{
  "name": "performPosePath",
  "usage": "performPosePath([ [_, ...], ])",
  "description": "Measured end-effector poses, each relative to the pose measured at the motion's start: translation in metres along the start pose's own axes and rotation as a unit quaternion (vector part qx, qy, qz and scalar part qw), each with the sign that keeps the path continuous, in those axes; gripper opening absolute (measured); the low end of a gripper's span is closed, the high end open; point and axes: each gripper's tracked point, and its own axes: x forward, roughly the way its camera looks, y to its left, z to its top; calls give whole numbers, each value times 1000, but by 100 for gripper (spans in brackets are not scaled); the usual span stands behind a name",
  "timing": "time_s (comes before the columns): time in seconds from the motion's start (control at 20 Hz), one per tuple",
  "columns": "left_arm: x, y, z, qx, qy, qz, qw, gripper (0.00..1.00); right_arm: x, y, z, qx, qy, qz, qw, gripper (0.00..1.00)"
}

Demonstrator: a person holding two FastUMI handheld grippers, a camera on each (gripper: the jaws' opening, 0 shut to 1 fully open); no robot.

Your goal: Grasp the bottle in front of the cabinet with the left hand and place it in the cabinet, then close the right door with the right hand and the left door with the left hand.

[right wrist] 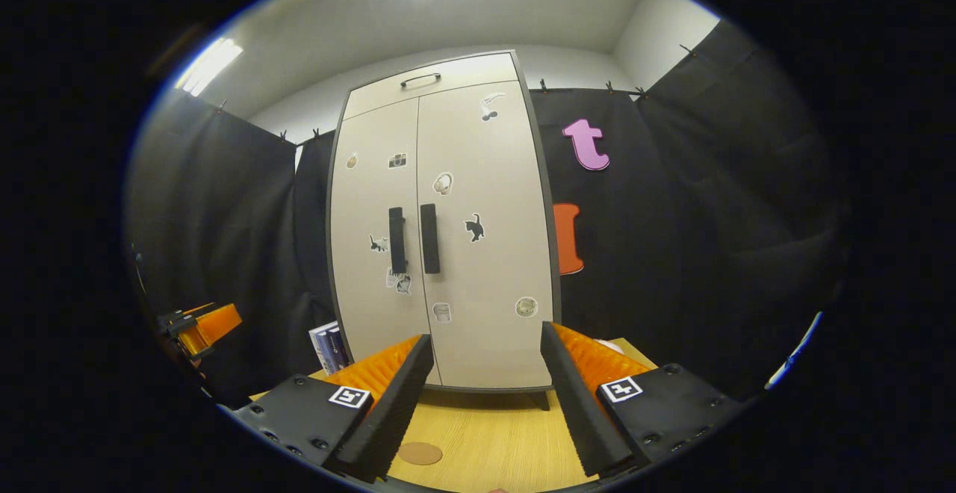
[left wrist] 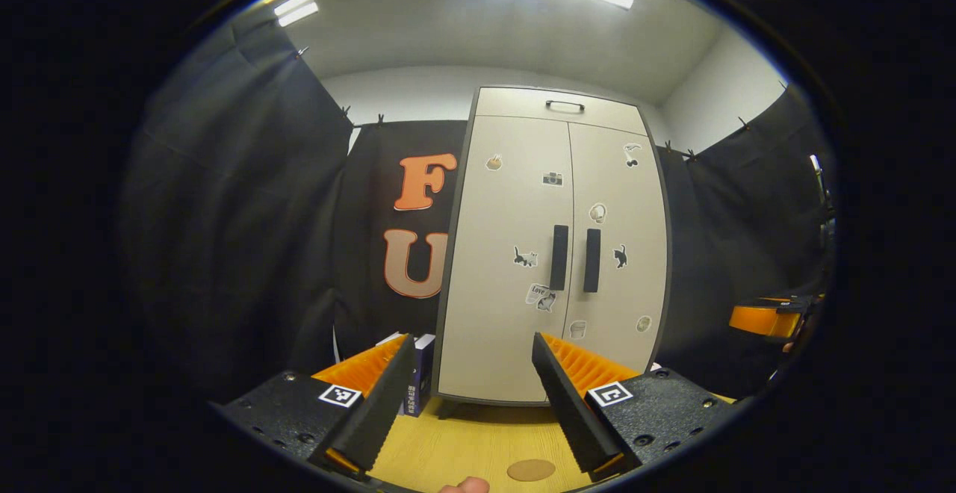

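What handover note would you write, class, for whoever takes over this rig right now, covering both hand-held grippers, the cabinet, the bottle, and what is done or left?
Left hand-held gripper: open, empty, facing the cabinet over the table.
Right hand-held gripper: open, empty, facing the cabinet too.
Left door and right door: both shut, handles side by side.
Bottle: presumably inside; the shut doors hide the interior.
Done: apparently all steps.
Left: probably nothing but drawing back.
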Motion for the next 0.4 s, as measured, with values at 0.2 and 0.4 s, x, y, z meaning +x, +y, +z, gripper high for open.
performPosePath([
  [0.2, 0, -2, 0, -5, 0, -4, 1000, 95, 0, 2, 0, 3, 3, 3, 1000, 96],
  [0.4, 0, -3, 0, -3, 0, -4, 1000, 95, 1, 5, 1, 3, 1, 5, 1000, 96],
])
